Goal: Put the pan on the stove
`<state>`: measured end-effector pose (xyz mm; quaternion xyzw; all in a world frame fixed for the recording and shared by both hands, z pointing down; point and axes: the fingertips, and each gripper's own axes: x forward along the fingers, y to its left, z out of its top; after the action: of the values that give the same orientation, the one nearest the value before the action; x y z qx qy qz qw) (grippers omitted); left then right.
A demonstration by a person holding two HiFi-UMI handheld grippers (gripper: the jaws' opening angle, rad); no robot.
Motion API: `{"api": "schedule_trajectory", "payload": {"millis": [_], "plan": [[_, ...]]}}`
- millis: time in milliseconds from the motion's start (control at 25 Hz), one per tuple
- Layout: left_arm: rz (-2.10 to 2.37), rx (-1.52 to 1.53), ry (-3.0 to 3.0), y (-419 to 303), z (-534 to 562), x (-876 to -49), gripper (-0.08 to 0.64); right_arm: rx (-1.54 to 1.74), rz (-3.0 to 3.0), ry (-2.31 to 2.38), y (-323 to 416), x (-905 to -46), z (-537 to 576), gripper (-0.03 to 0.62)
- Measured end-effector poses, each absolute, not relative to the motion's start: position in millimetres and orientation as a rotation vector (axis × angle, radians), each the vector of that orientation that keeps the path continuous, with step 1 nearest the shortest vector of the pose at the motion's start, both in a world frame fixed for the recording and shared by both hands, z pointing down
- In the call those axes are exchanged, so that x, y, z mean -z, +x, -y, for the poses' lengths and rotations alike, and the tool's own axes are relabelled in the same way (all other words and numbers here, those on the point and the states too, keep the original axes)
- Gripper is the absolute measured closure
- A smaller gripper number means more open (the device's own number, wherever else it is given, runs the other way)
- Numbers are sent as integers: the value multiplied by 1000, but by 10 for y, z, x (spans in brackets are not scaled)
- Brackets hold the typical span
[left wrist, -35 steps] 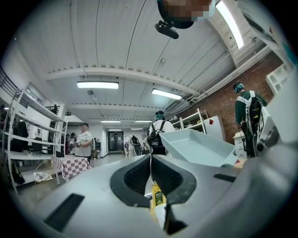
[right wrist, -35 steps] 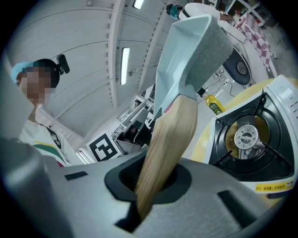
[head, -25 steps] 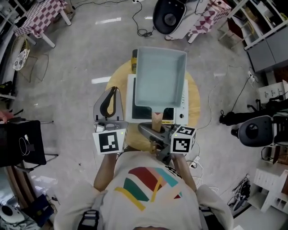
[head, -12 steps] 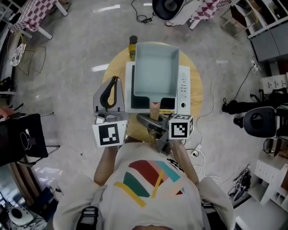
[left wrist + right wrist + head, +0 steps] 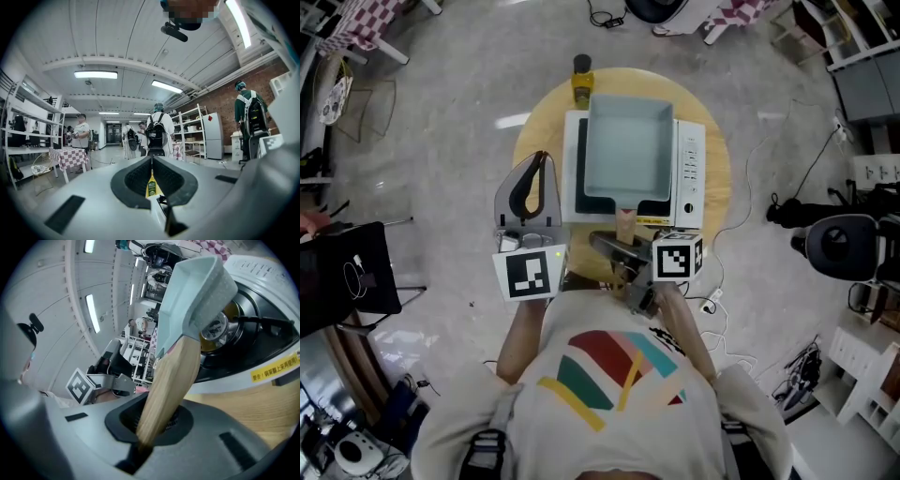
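Pan point(image 5: 628, 145) hangs right over the stove point(image 5: 692, 178) on the table point(image 5: 542, 141), wooden handle point(image 5: 625, 223) pointing straight back into the right tongs point(image 5: 623, 251) clamping it, so I'd guess straight down, left tongs point(image 5: 528, 202) closed, empty, alongside.

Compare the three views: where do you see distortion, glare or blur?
Head view: sharp, even light, glare streak on the floor. Left gripper view: fisheye bends the ceiling lights, corners dark. Right gripper view: fisheye; near wooden handle looks soft.
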<state>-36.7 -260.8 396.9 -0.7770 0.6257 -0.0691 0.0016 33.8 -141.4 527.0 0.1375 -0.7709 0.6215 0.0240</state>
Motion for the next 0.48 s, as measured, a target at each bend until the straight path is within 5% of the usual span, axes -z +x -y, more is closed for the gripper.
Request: {"api": "schedule_trajectory", "payload": {"millis": [480], "plan": [[-1972, 261, -2455, -355, 2625, -4098, 551, -2008, 2283, 403, 364, -5495, 1327, 584]]}}
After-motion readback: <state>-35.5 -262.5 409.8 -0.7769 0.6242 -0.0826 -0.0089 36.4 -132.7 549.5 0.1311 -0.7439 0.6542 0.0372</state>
